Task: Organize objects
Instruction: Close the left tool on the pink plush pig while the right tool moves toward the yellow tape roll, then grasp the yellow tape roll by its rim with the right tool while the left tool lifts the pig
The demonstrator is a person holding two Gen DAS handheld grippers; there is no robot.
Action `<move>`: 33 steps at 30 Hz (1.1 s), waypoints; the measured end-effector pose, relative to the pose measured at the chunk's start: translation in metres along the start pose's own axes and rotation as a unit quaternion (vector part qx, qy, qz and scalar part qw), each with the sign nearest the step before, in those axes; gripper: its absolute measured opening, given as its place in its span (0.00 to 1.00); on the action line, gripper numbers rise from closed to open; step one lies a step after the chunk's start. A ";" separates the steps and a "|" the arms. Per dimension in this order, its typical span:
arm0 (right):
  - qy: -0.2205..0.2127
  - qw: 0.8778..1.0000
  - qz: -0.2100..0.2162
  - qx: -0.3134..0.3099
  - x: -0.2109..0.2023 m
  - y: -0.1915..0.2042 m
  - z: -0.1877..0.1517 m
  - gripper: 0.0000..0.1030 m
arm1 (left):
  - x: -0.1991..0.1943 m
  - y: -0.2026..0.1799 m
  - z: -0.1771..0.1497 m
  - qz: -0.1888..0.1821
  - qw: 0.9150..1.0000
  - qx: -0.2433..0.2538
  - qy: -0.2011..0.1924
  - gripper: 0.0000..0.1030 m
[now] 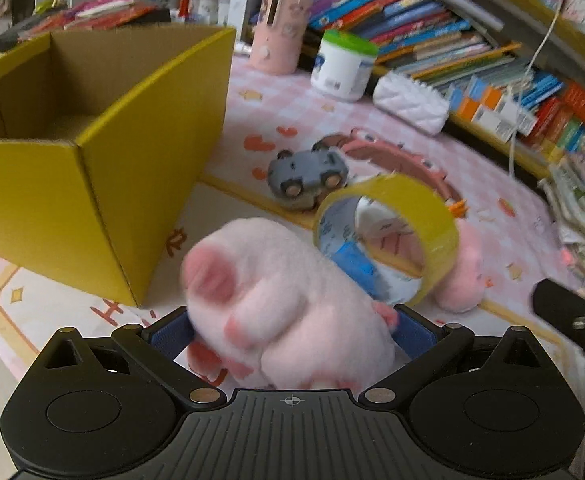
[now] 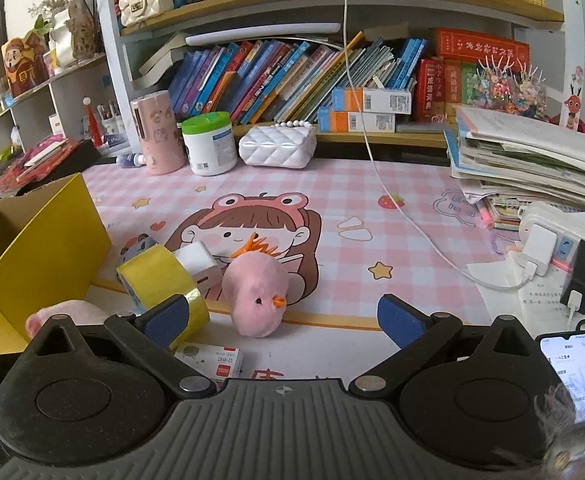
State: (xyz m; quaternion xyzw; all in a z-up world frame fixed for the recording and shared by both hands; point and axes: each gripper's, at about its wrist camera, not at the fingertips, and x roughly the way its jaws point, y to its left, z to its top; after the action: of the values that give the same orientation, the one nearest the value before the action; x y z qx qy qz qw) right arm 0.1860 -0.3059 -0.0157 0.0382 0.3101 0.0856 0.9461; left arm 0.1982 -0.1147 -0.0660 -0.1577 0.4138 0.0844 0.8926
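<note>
My left gripper point(image 1: 292, 322) is shut on a fluffy pink plush paw point(image 1: 276, 292), whose tip also shows in the right wrist view as the plush paw point(image 2: 66, 312). The open yellow cardboard box point(image 1: 92, 184) stands just left of it, with nothing visible inside. Ahead lie a yellow tape roll point(image 1: 392, 236), a grey toy car point(image 1: 312, 176) and a pink plush chick point(image 2: 256, 296). My right gripper point(image 2: 284, 316) is open with nothing between its fingers, just short of the chick, with the tape roll point(image 2: 160, 284) at its left finger. A white charger cube point(image 2: 196, 264) sits behind the tape.
A small white-and-red carton point(image 2: 212, 360) lies under the right gripper. At the back stand a pink canister point(image 2: 156, 132), a green-lidded tub point(image 2: 208, 144) and a white quilted purse point(image 2: 278, 146). A book stack point(image 2: 532, 160), a power strip point(image 2: 564, 236) and a phone point(image 2: 570, 368) crowd the right.
</note>
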 end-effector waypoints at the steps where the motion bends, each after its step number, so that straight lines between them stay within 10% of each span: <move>1: -0.001 1.000 0.001 -0.001 0.000 0.000 0.000 0.99 | 0.003 0.002 0.000 0.001 1.000 -0.005 0.005 1.00; 24: 0.026 0.993 0.052 -0.101 0.043 0.048 0.014 0.97 | -0.070 0.044 -0.004 -0.032 0.997 -0.010 -0.072 0.84; 27: 0.046 0.987 0.064 -0.137 0.058 0.063 0.010 0.88 | -0.077 0.051 -0.008 -0.029 0.997 -0.015 -0.073 0.84; 33: 0.079 0.984 0.057 -0.152 0.083 0.072 0.014 0.34 | -0.084 0.062 -0.013 -0.021 0.997 -0.022 -0.073 0.84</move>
State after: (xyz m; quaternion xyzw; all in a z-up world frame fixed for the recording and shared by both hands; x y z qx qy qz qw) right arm 0.2502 -0.2198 -0.0442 -0.0957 0.3644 0.1881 0.9070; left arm 0.1173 -0.0626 -0.0226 -0.1794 0.3420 0.0863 0.9184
